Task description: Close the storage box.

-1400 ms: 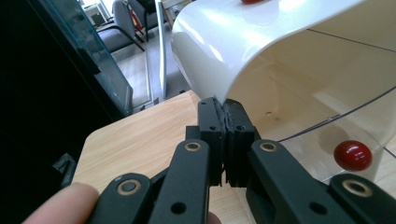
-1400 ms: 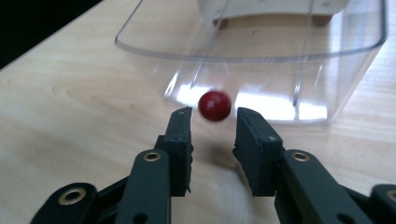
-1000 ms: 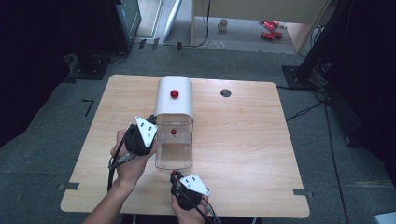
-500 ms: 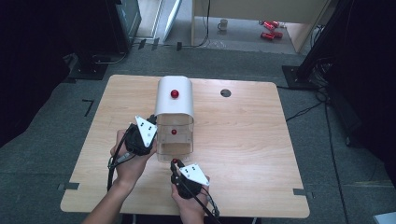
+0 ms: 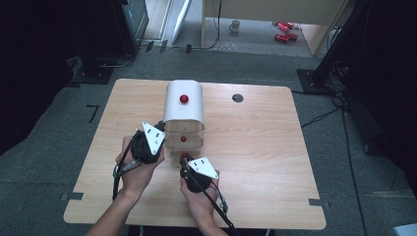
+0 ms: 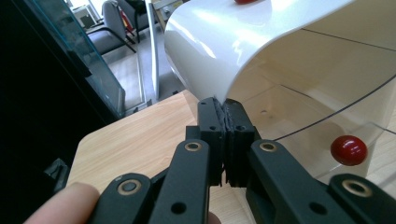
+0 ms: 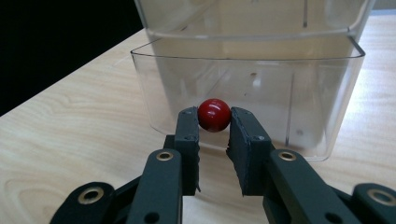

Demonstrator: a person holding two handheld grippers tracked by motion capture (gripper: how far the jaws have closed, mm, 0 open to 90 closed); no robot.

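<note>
A white curved cabinet (image 5: 184, 110) with a red knob (image 5: 184, 99) on top stands mid-table and holds clear drawers. My right gripper (image 5: 185, 160) (image 7: 214, 125) is shut on the red ball knob (image 7: 214, 115) of the lower clear drawer (image 7: 252, 88), which sticks out a little toward me. A second drawer knob (image 5: 183, 139) (image 6: 348, 150) shows above it. My left gripper (image 5: 159, 130) (image 6: 226, 116) is shut with nothing between its jaws, its tips against the front left edge of the white shell (image 6: 210, 51).
The wooden table (image 5: 275, 147) has a small dark hole (image 5: 237, 98) at the back right. Dark floor, cables and stands surround the table. Both forearms come in from the near edge.
My right gripper has moved away from me toward the cabinet with the knob in it, and the clear drawer has slid back in. The left gripper has stayed in place.
</note>
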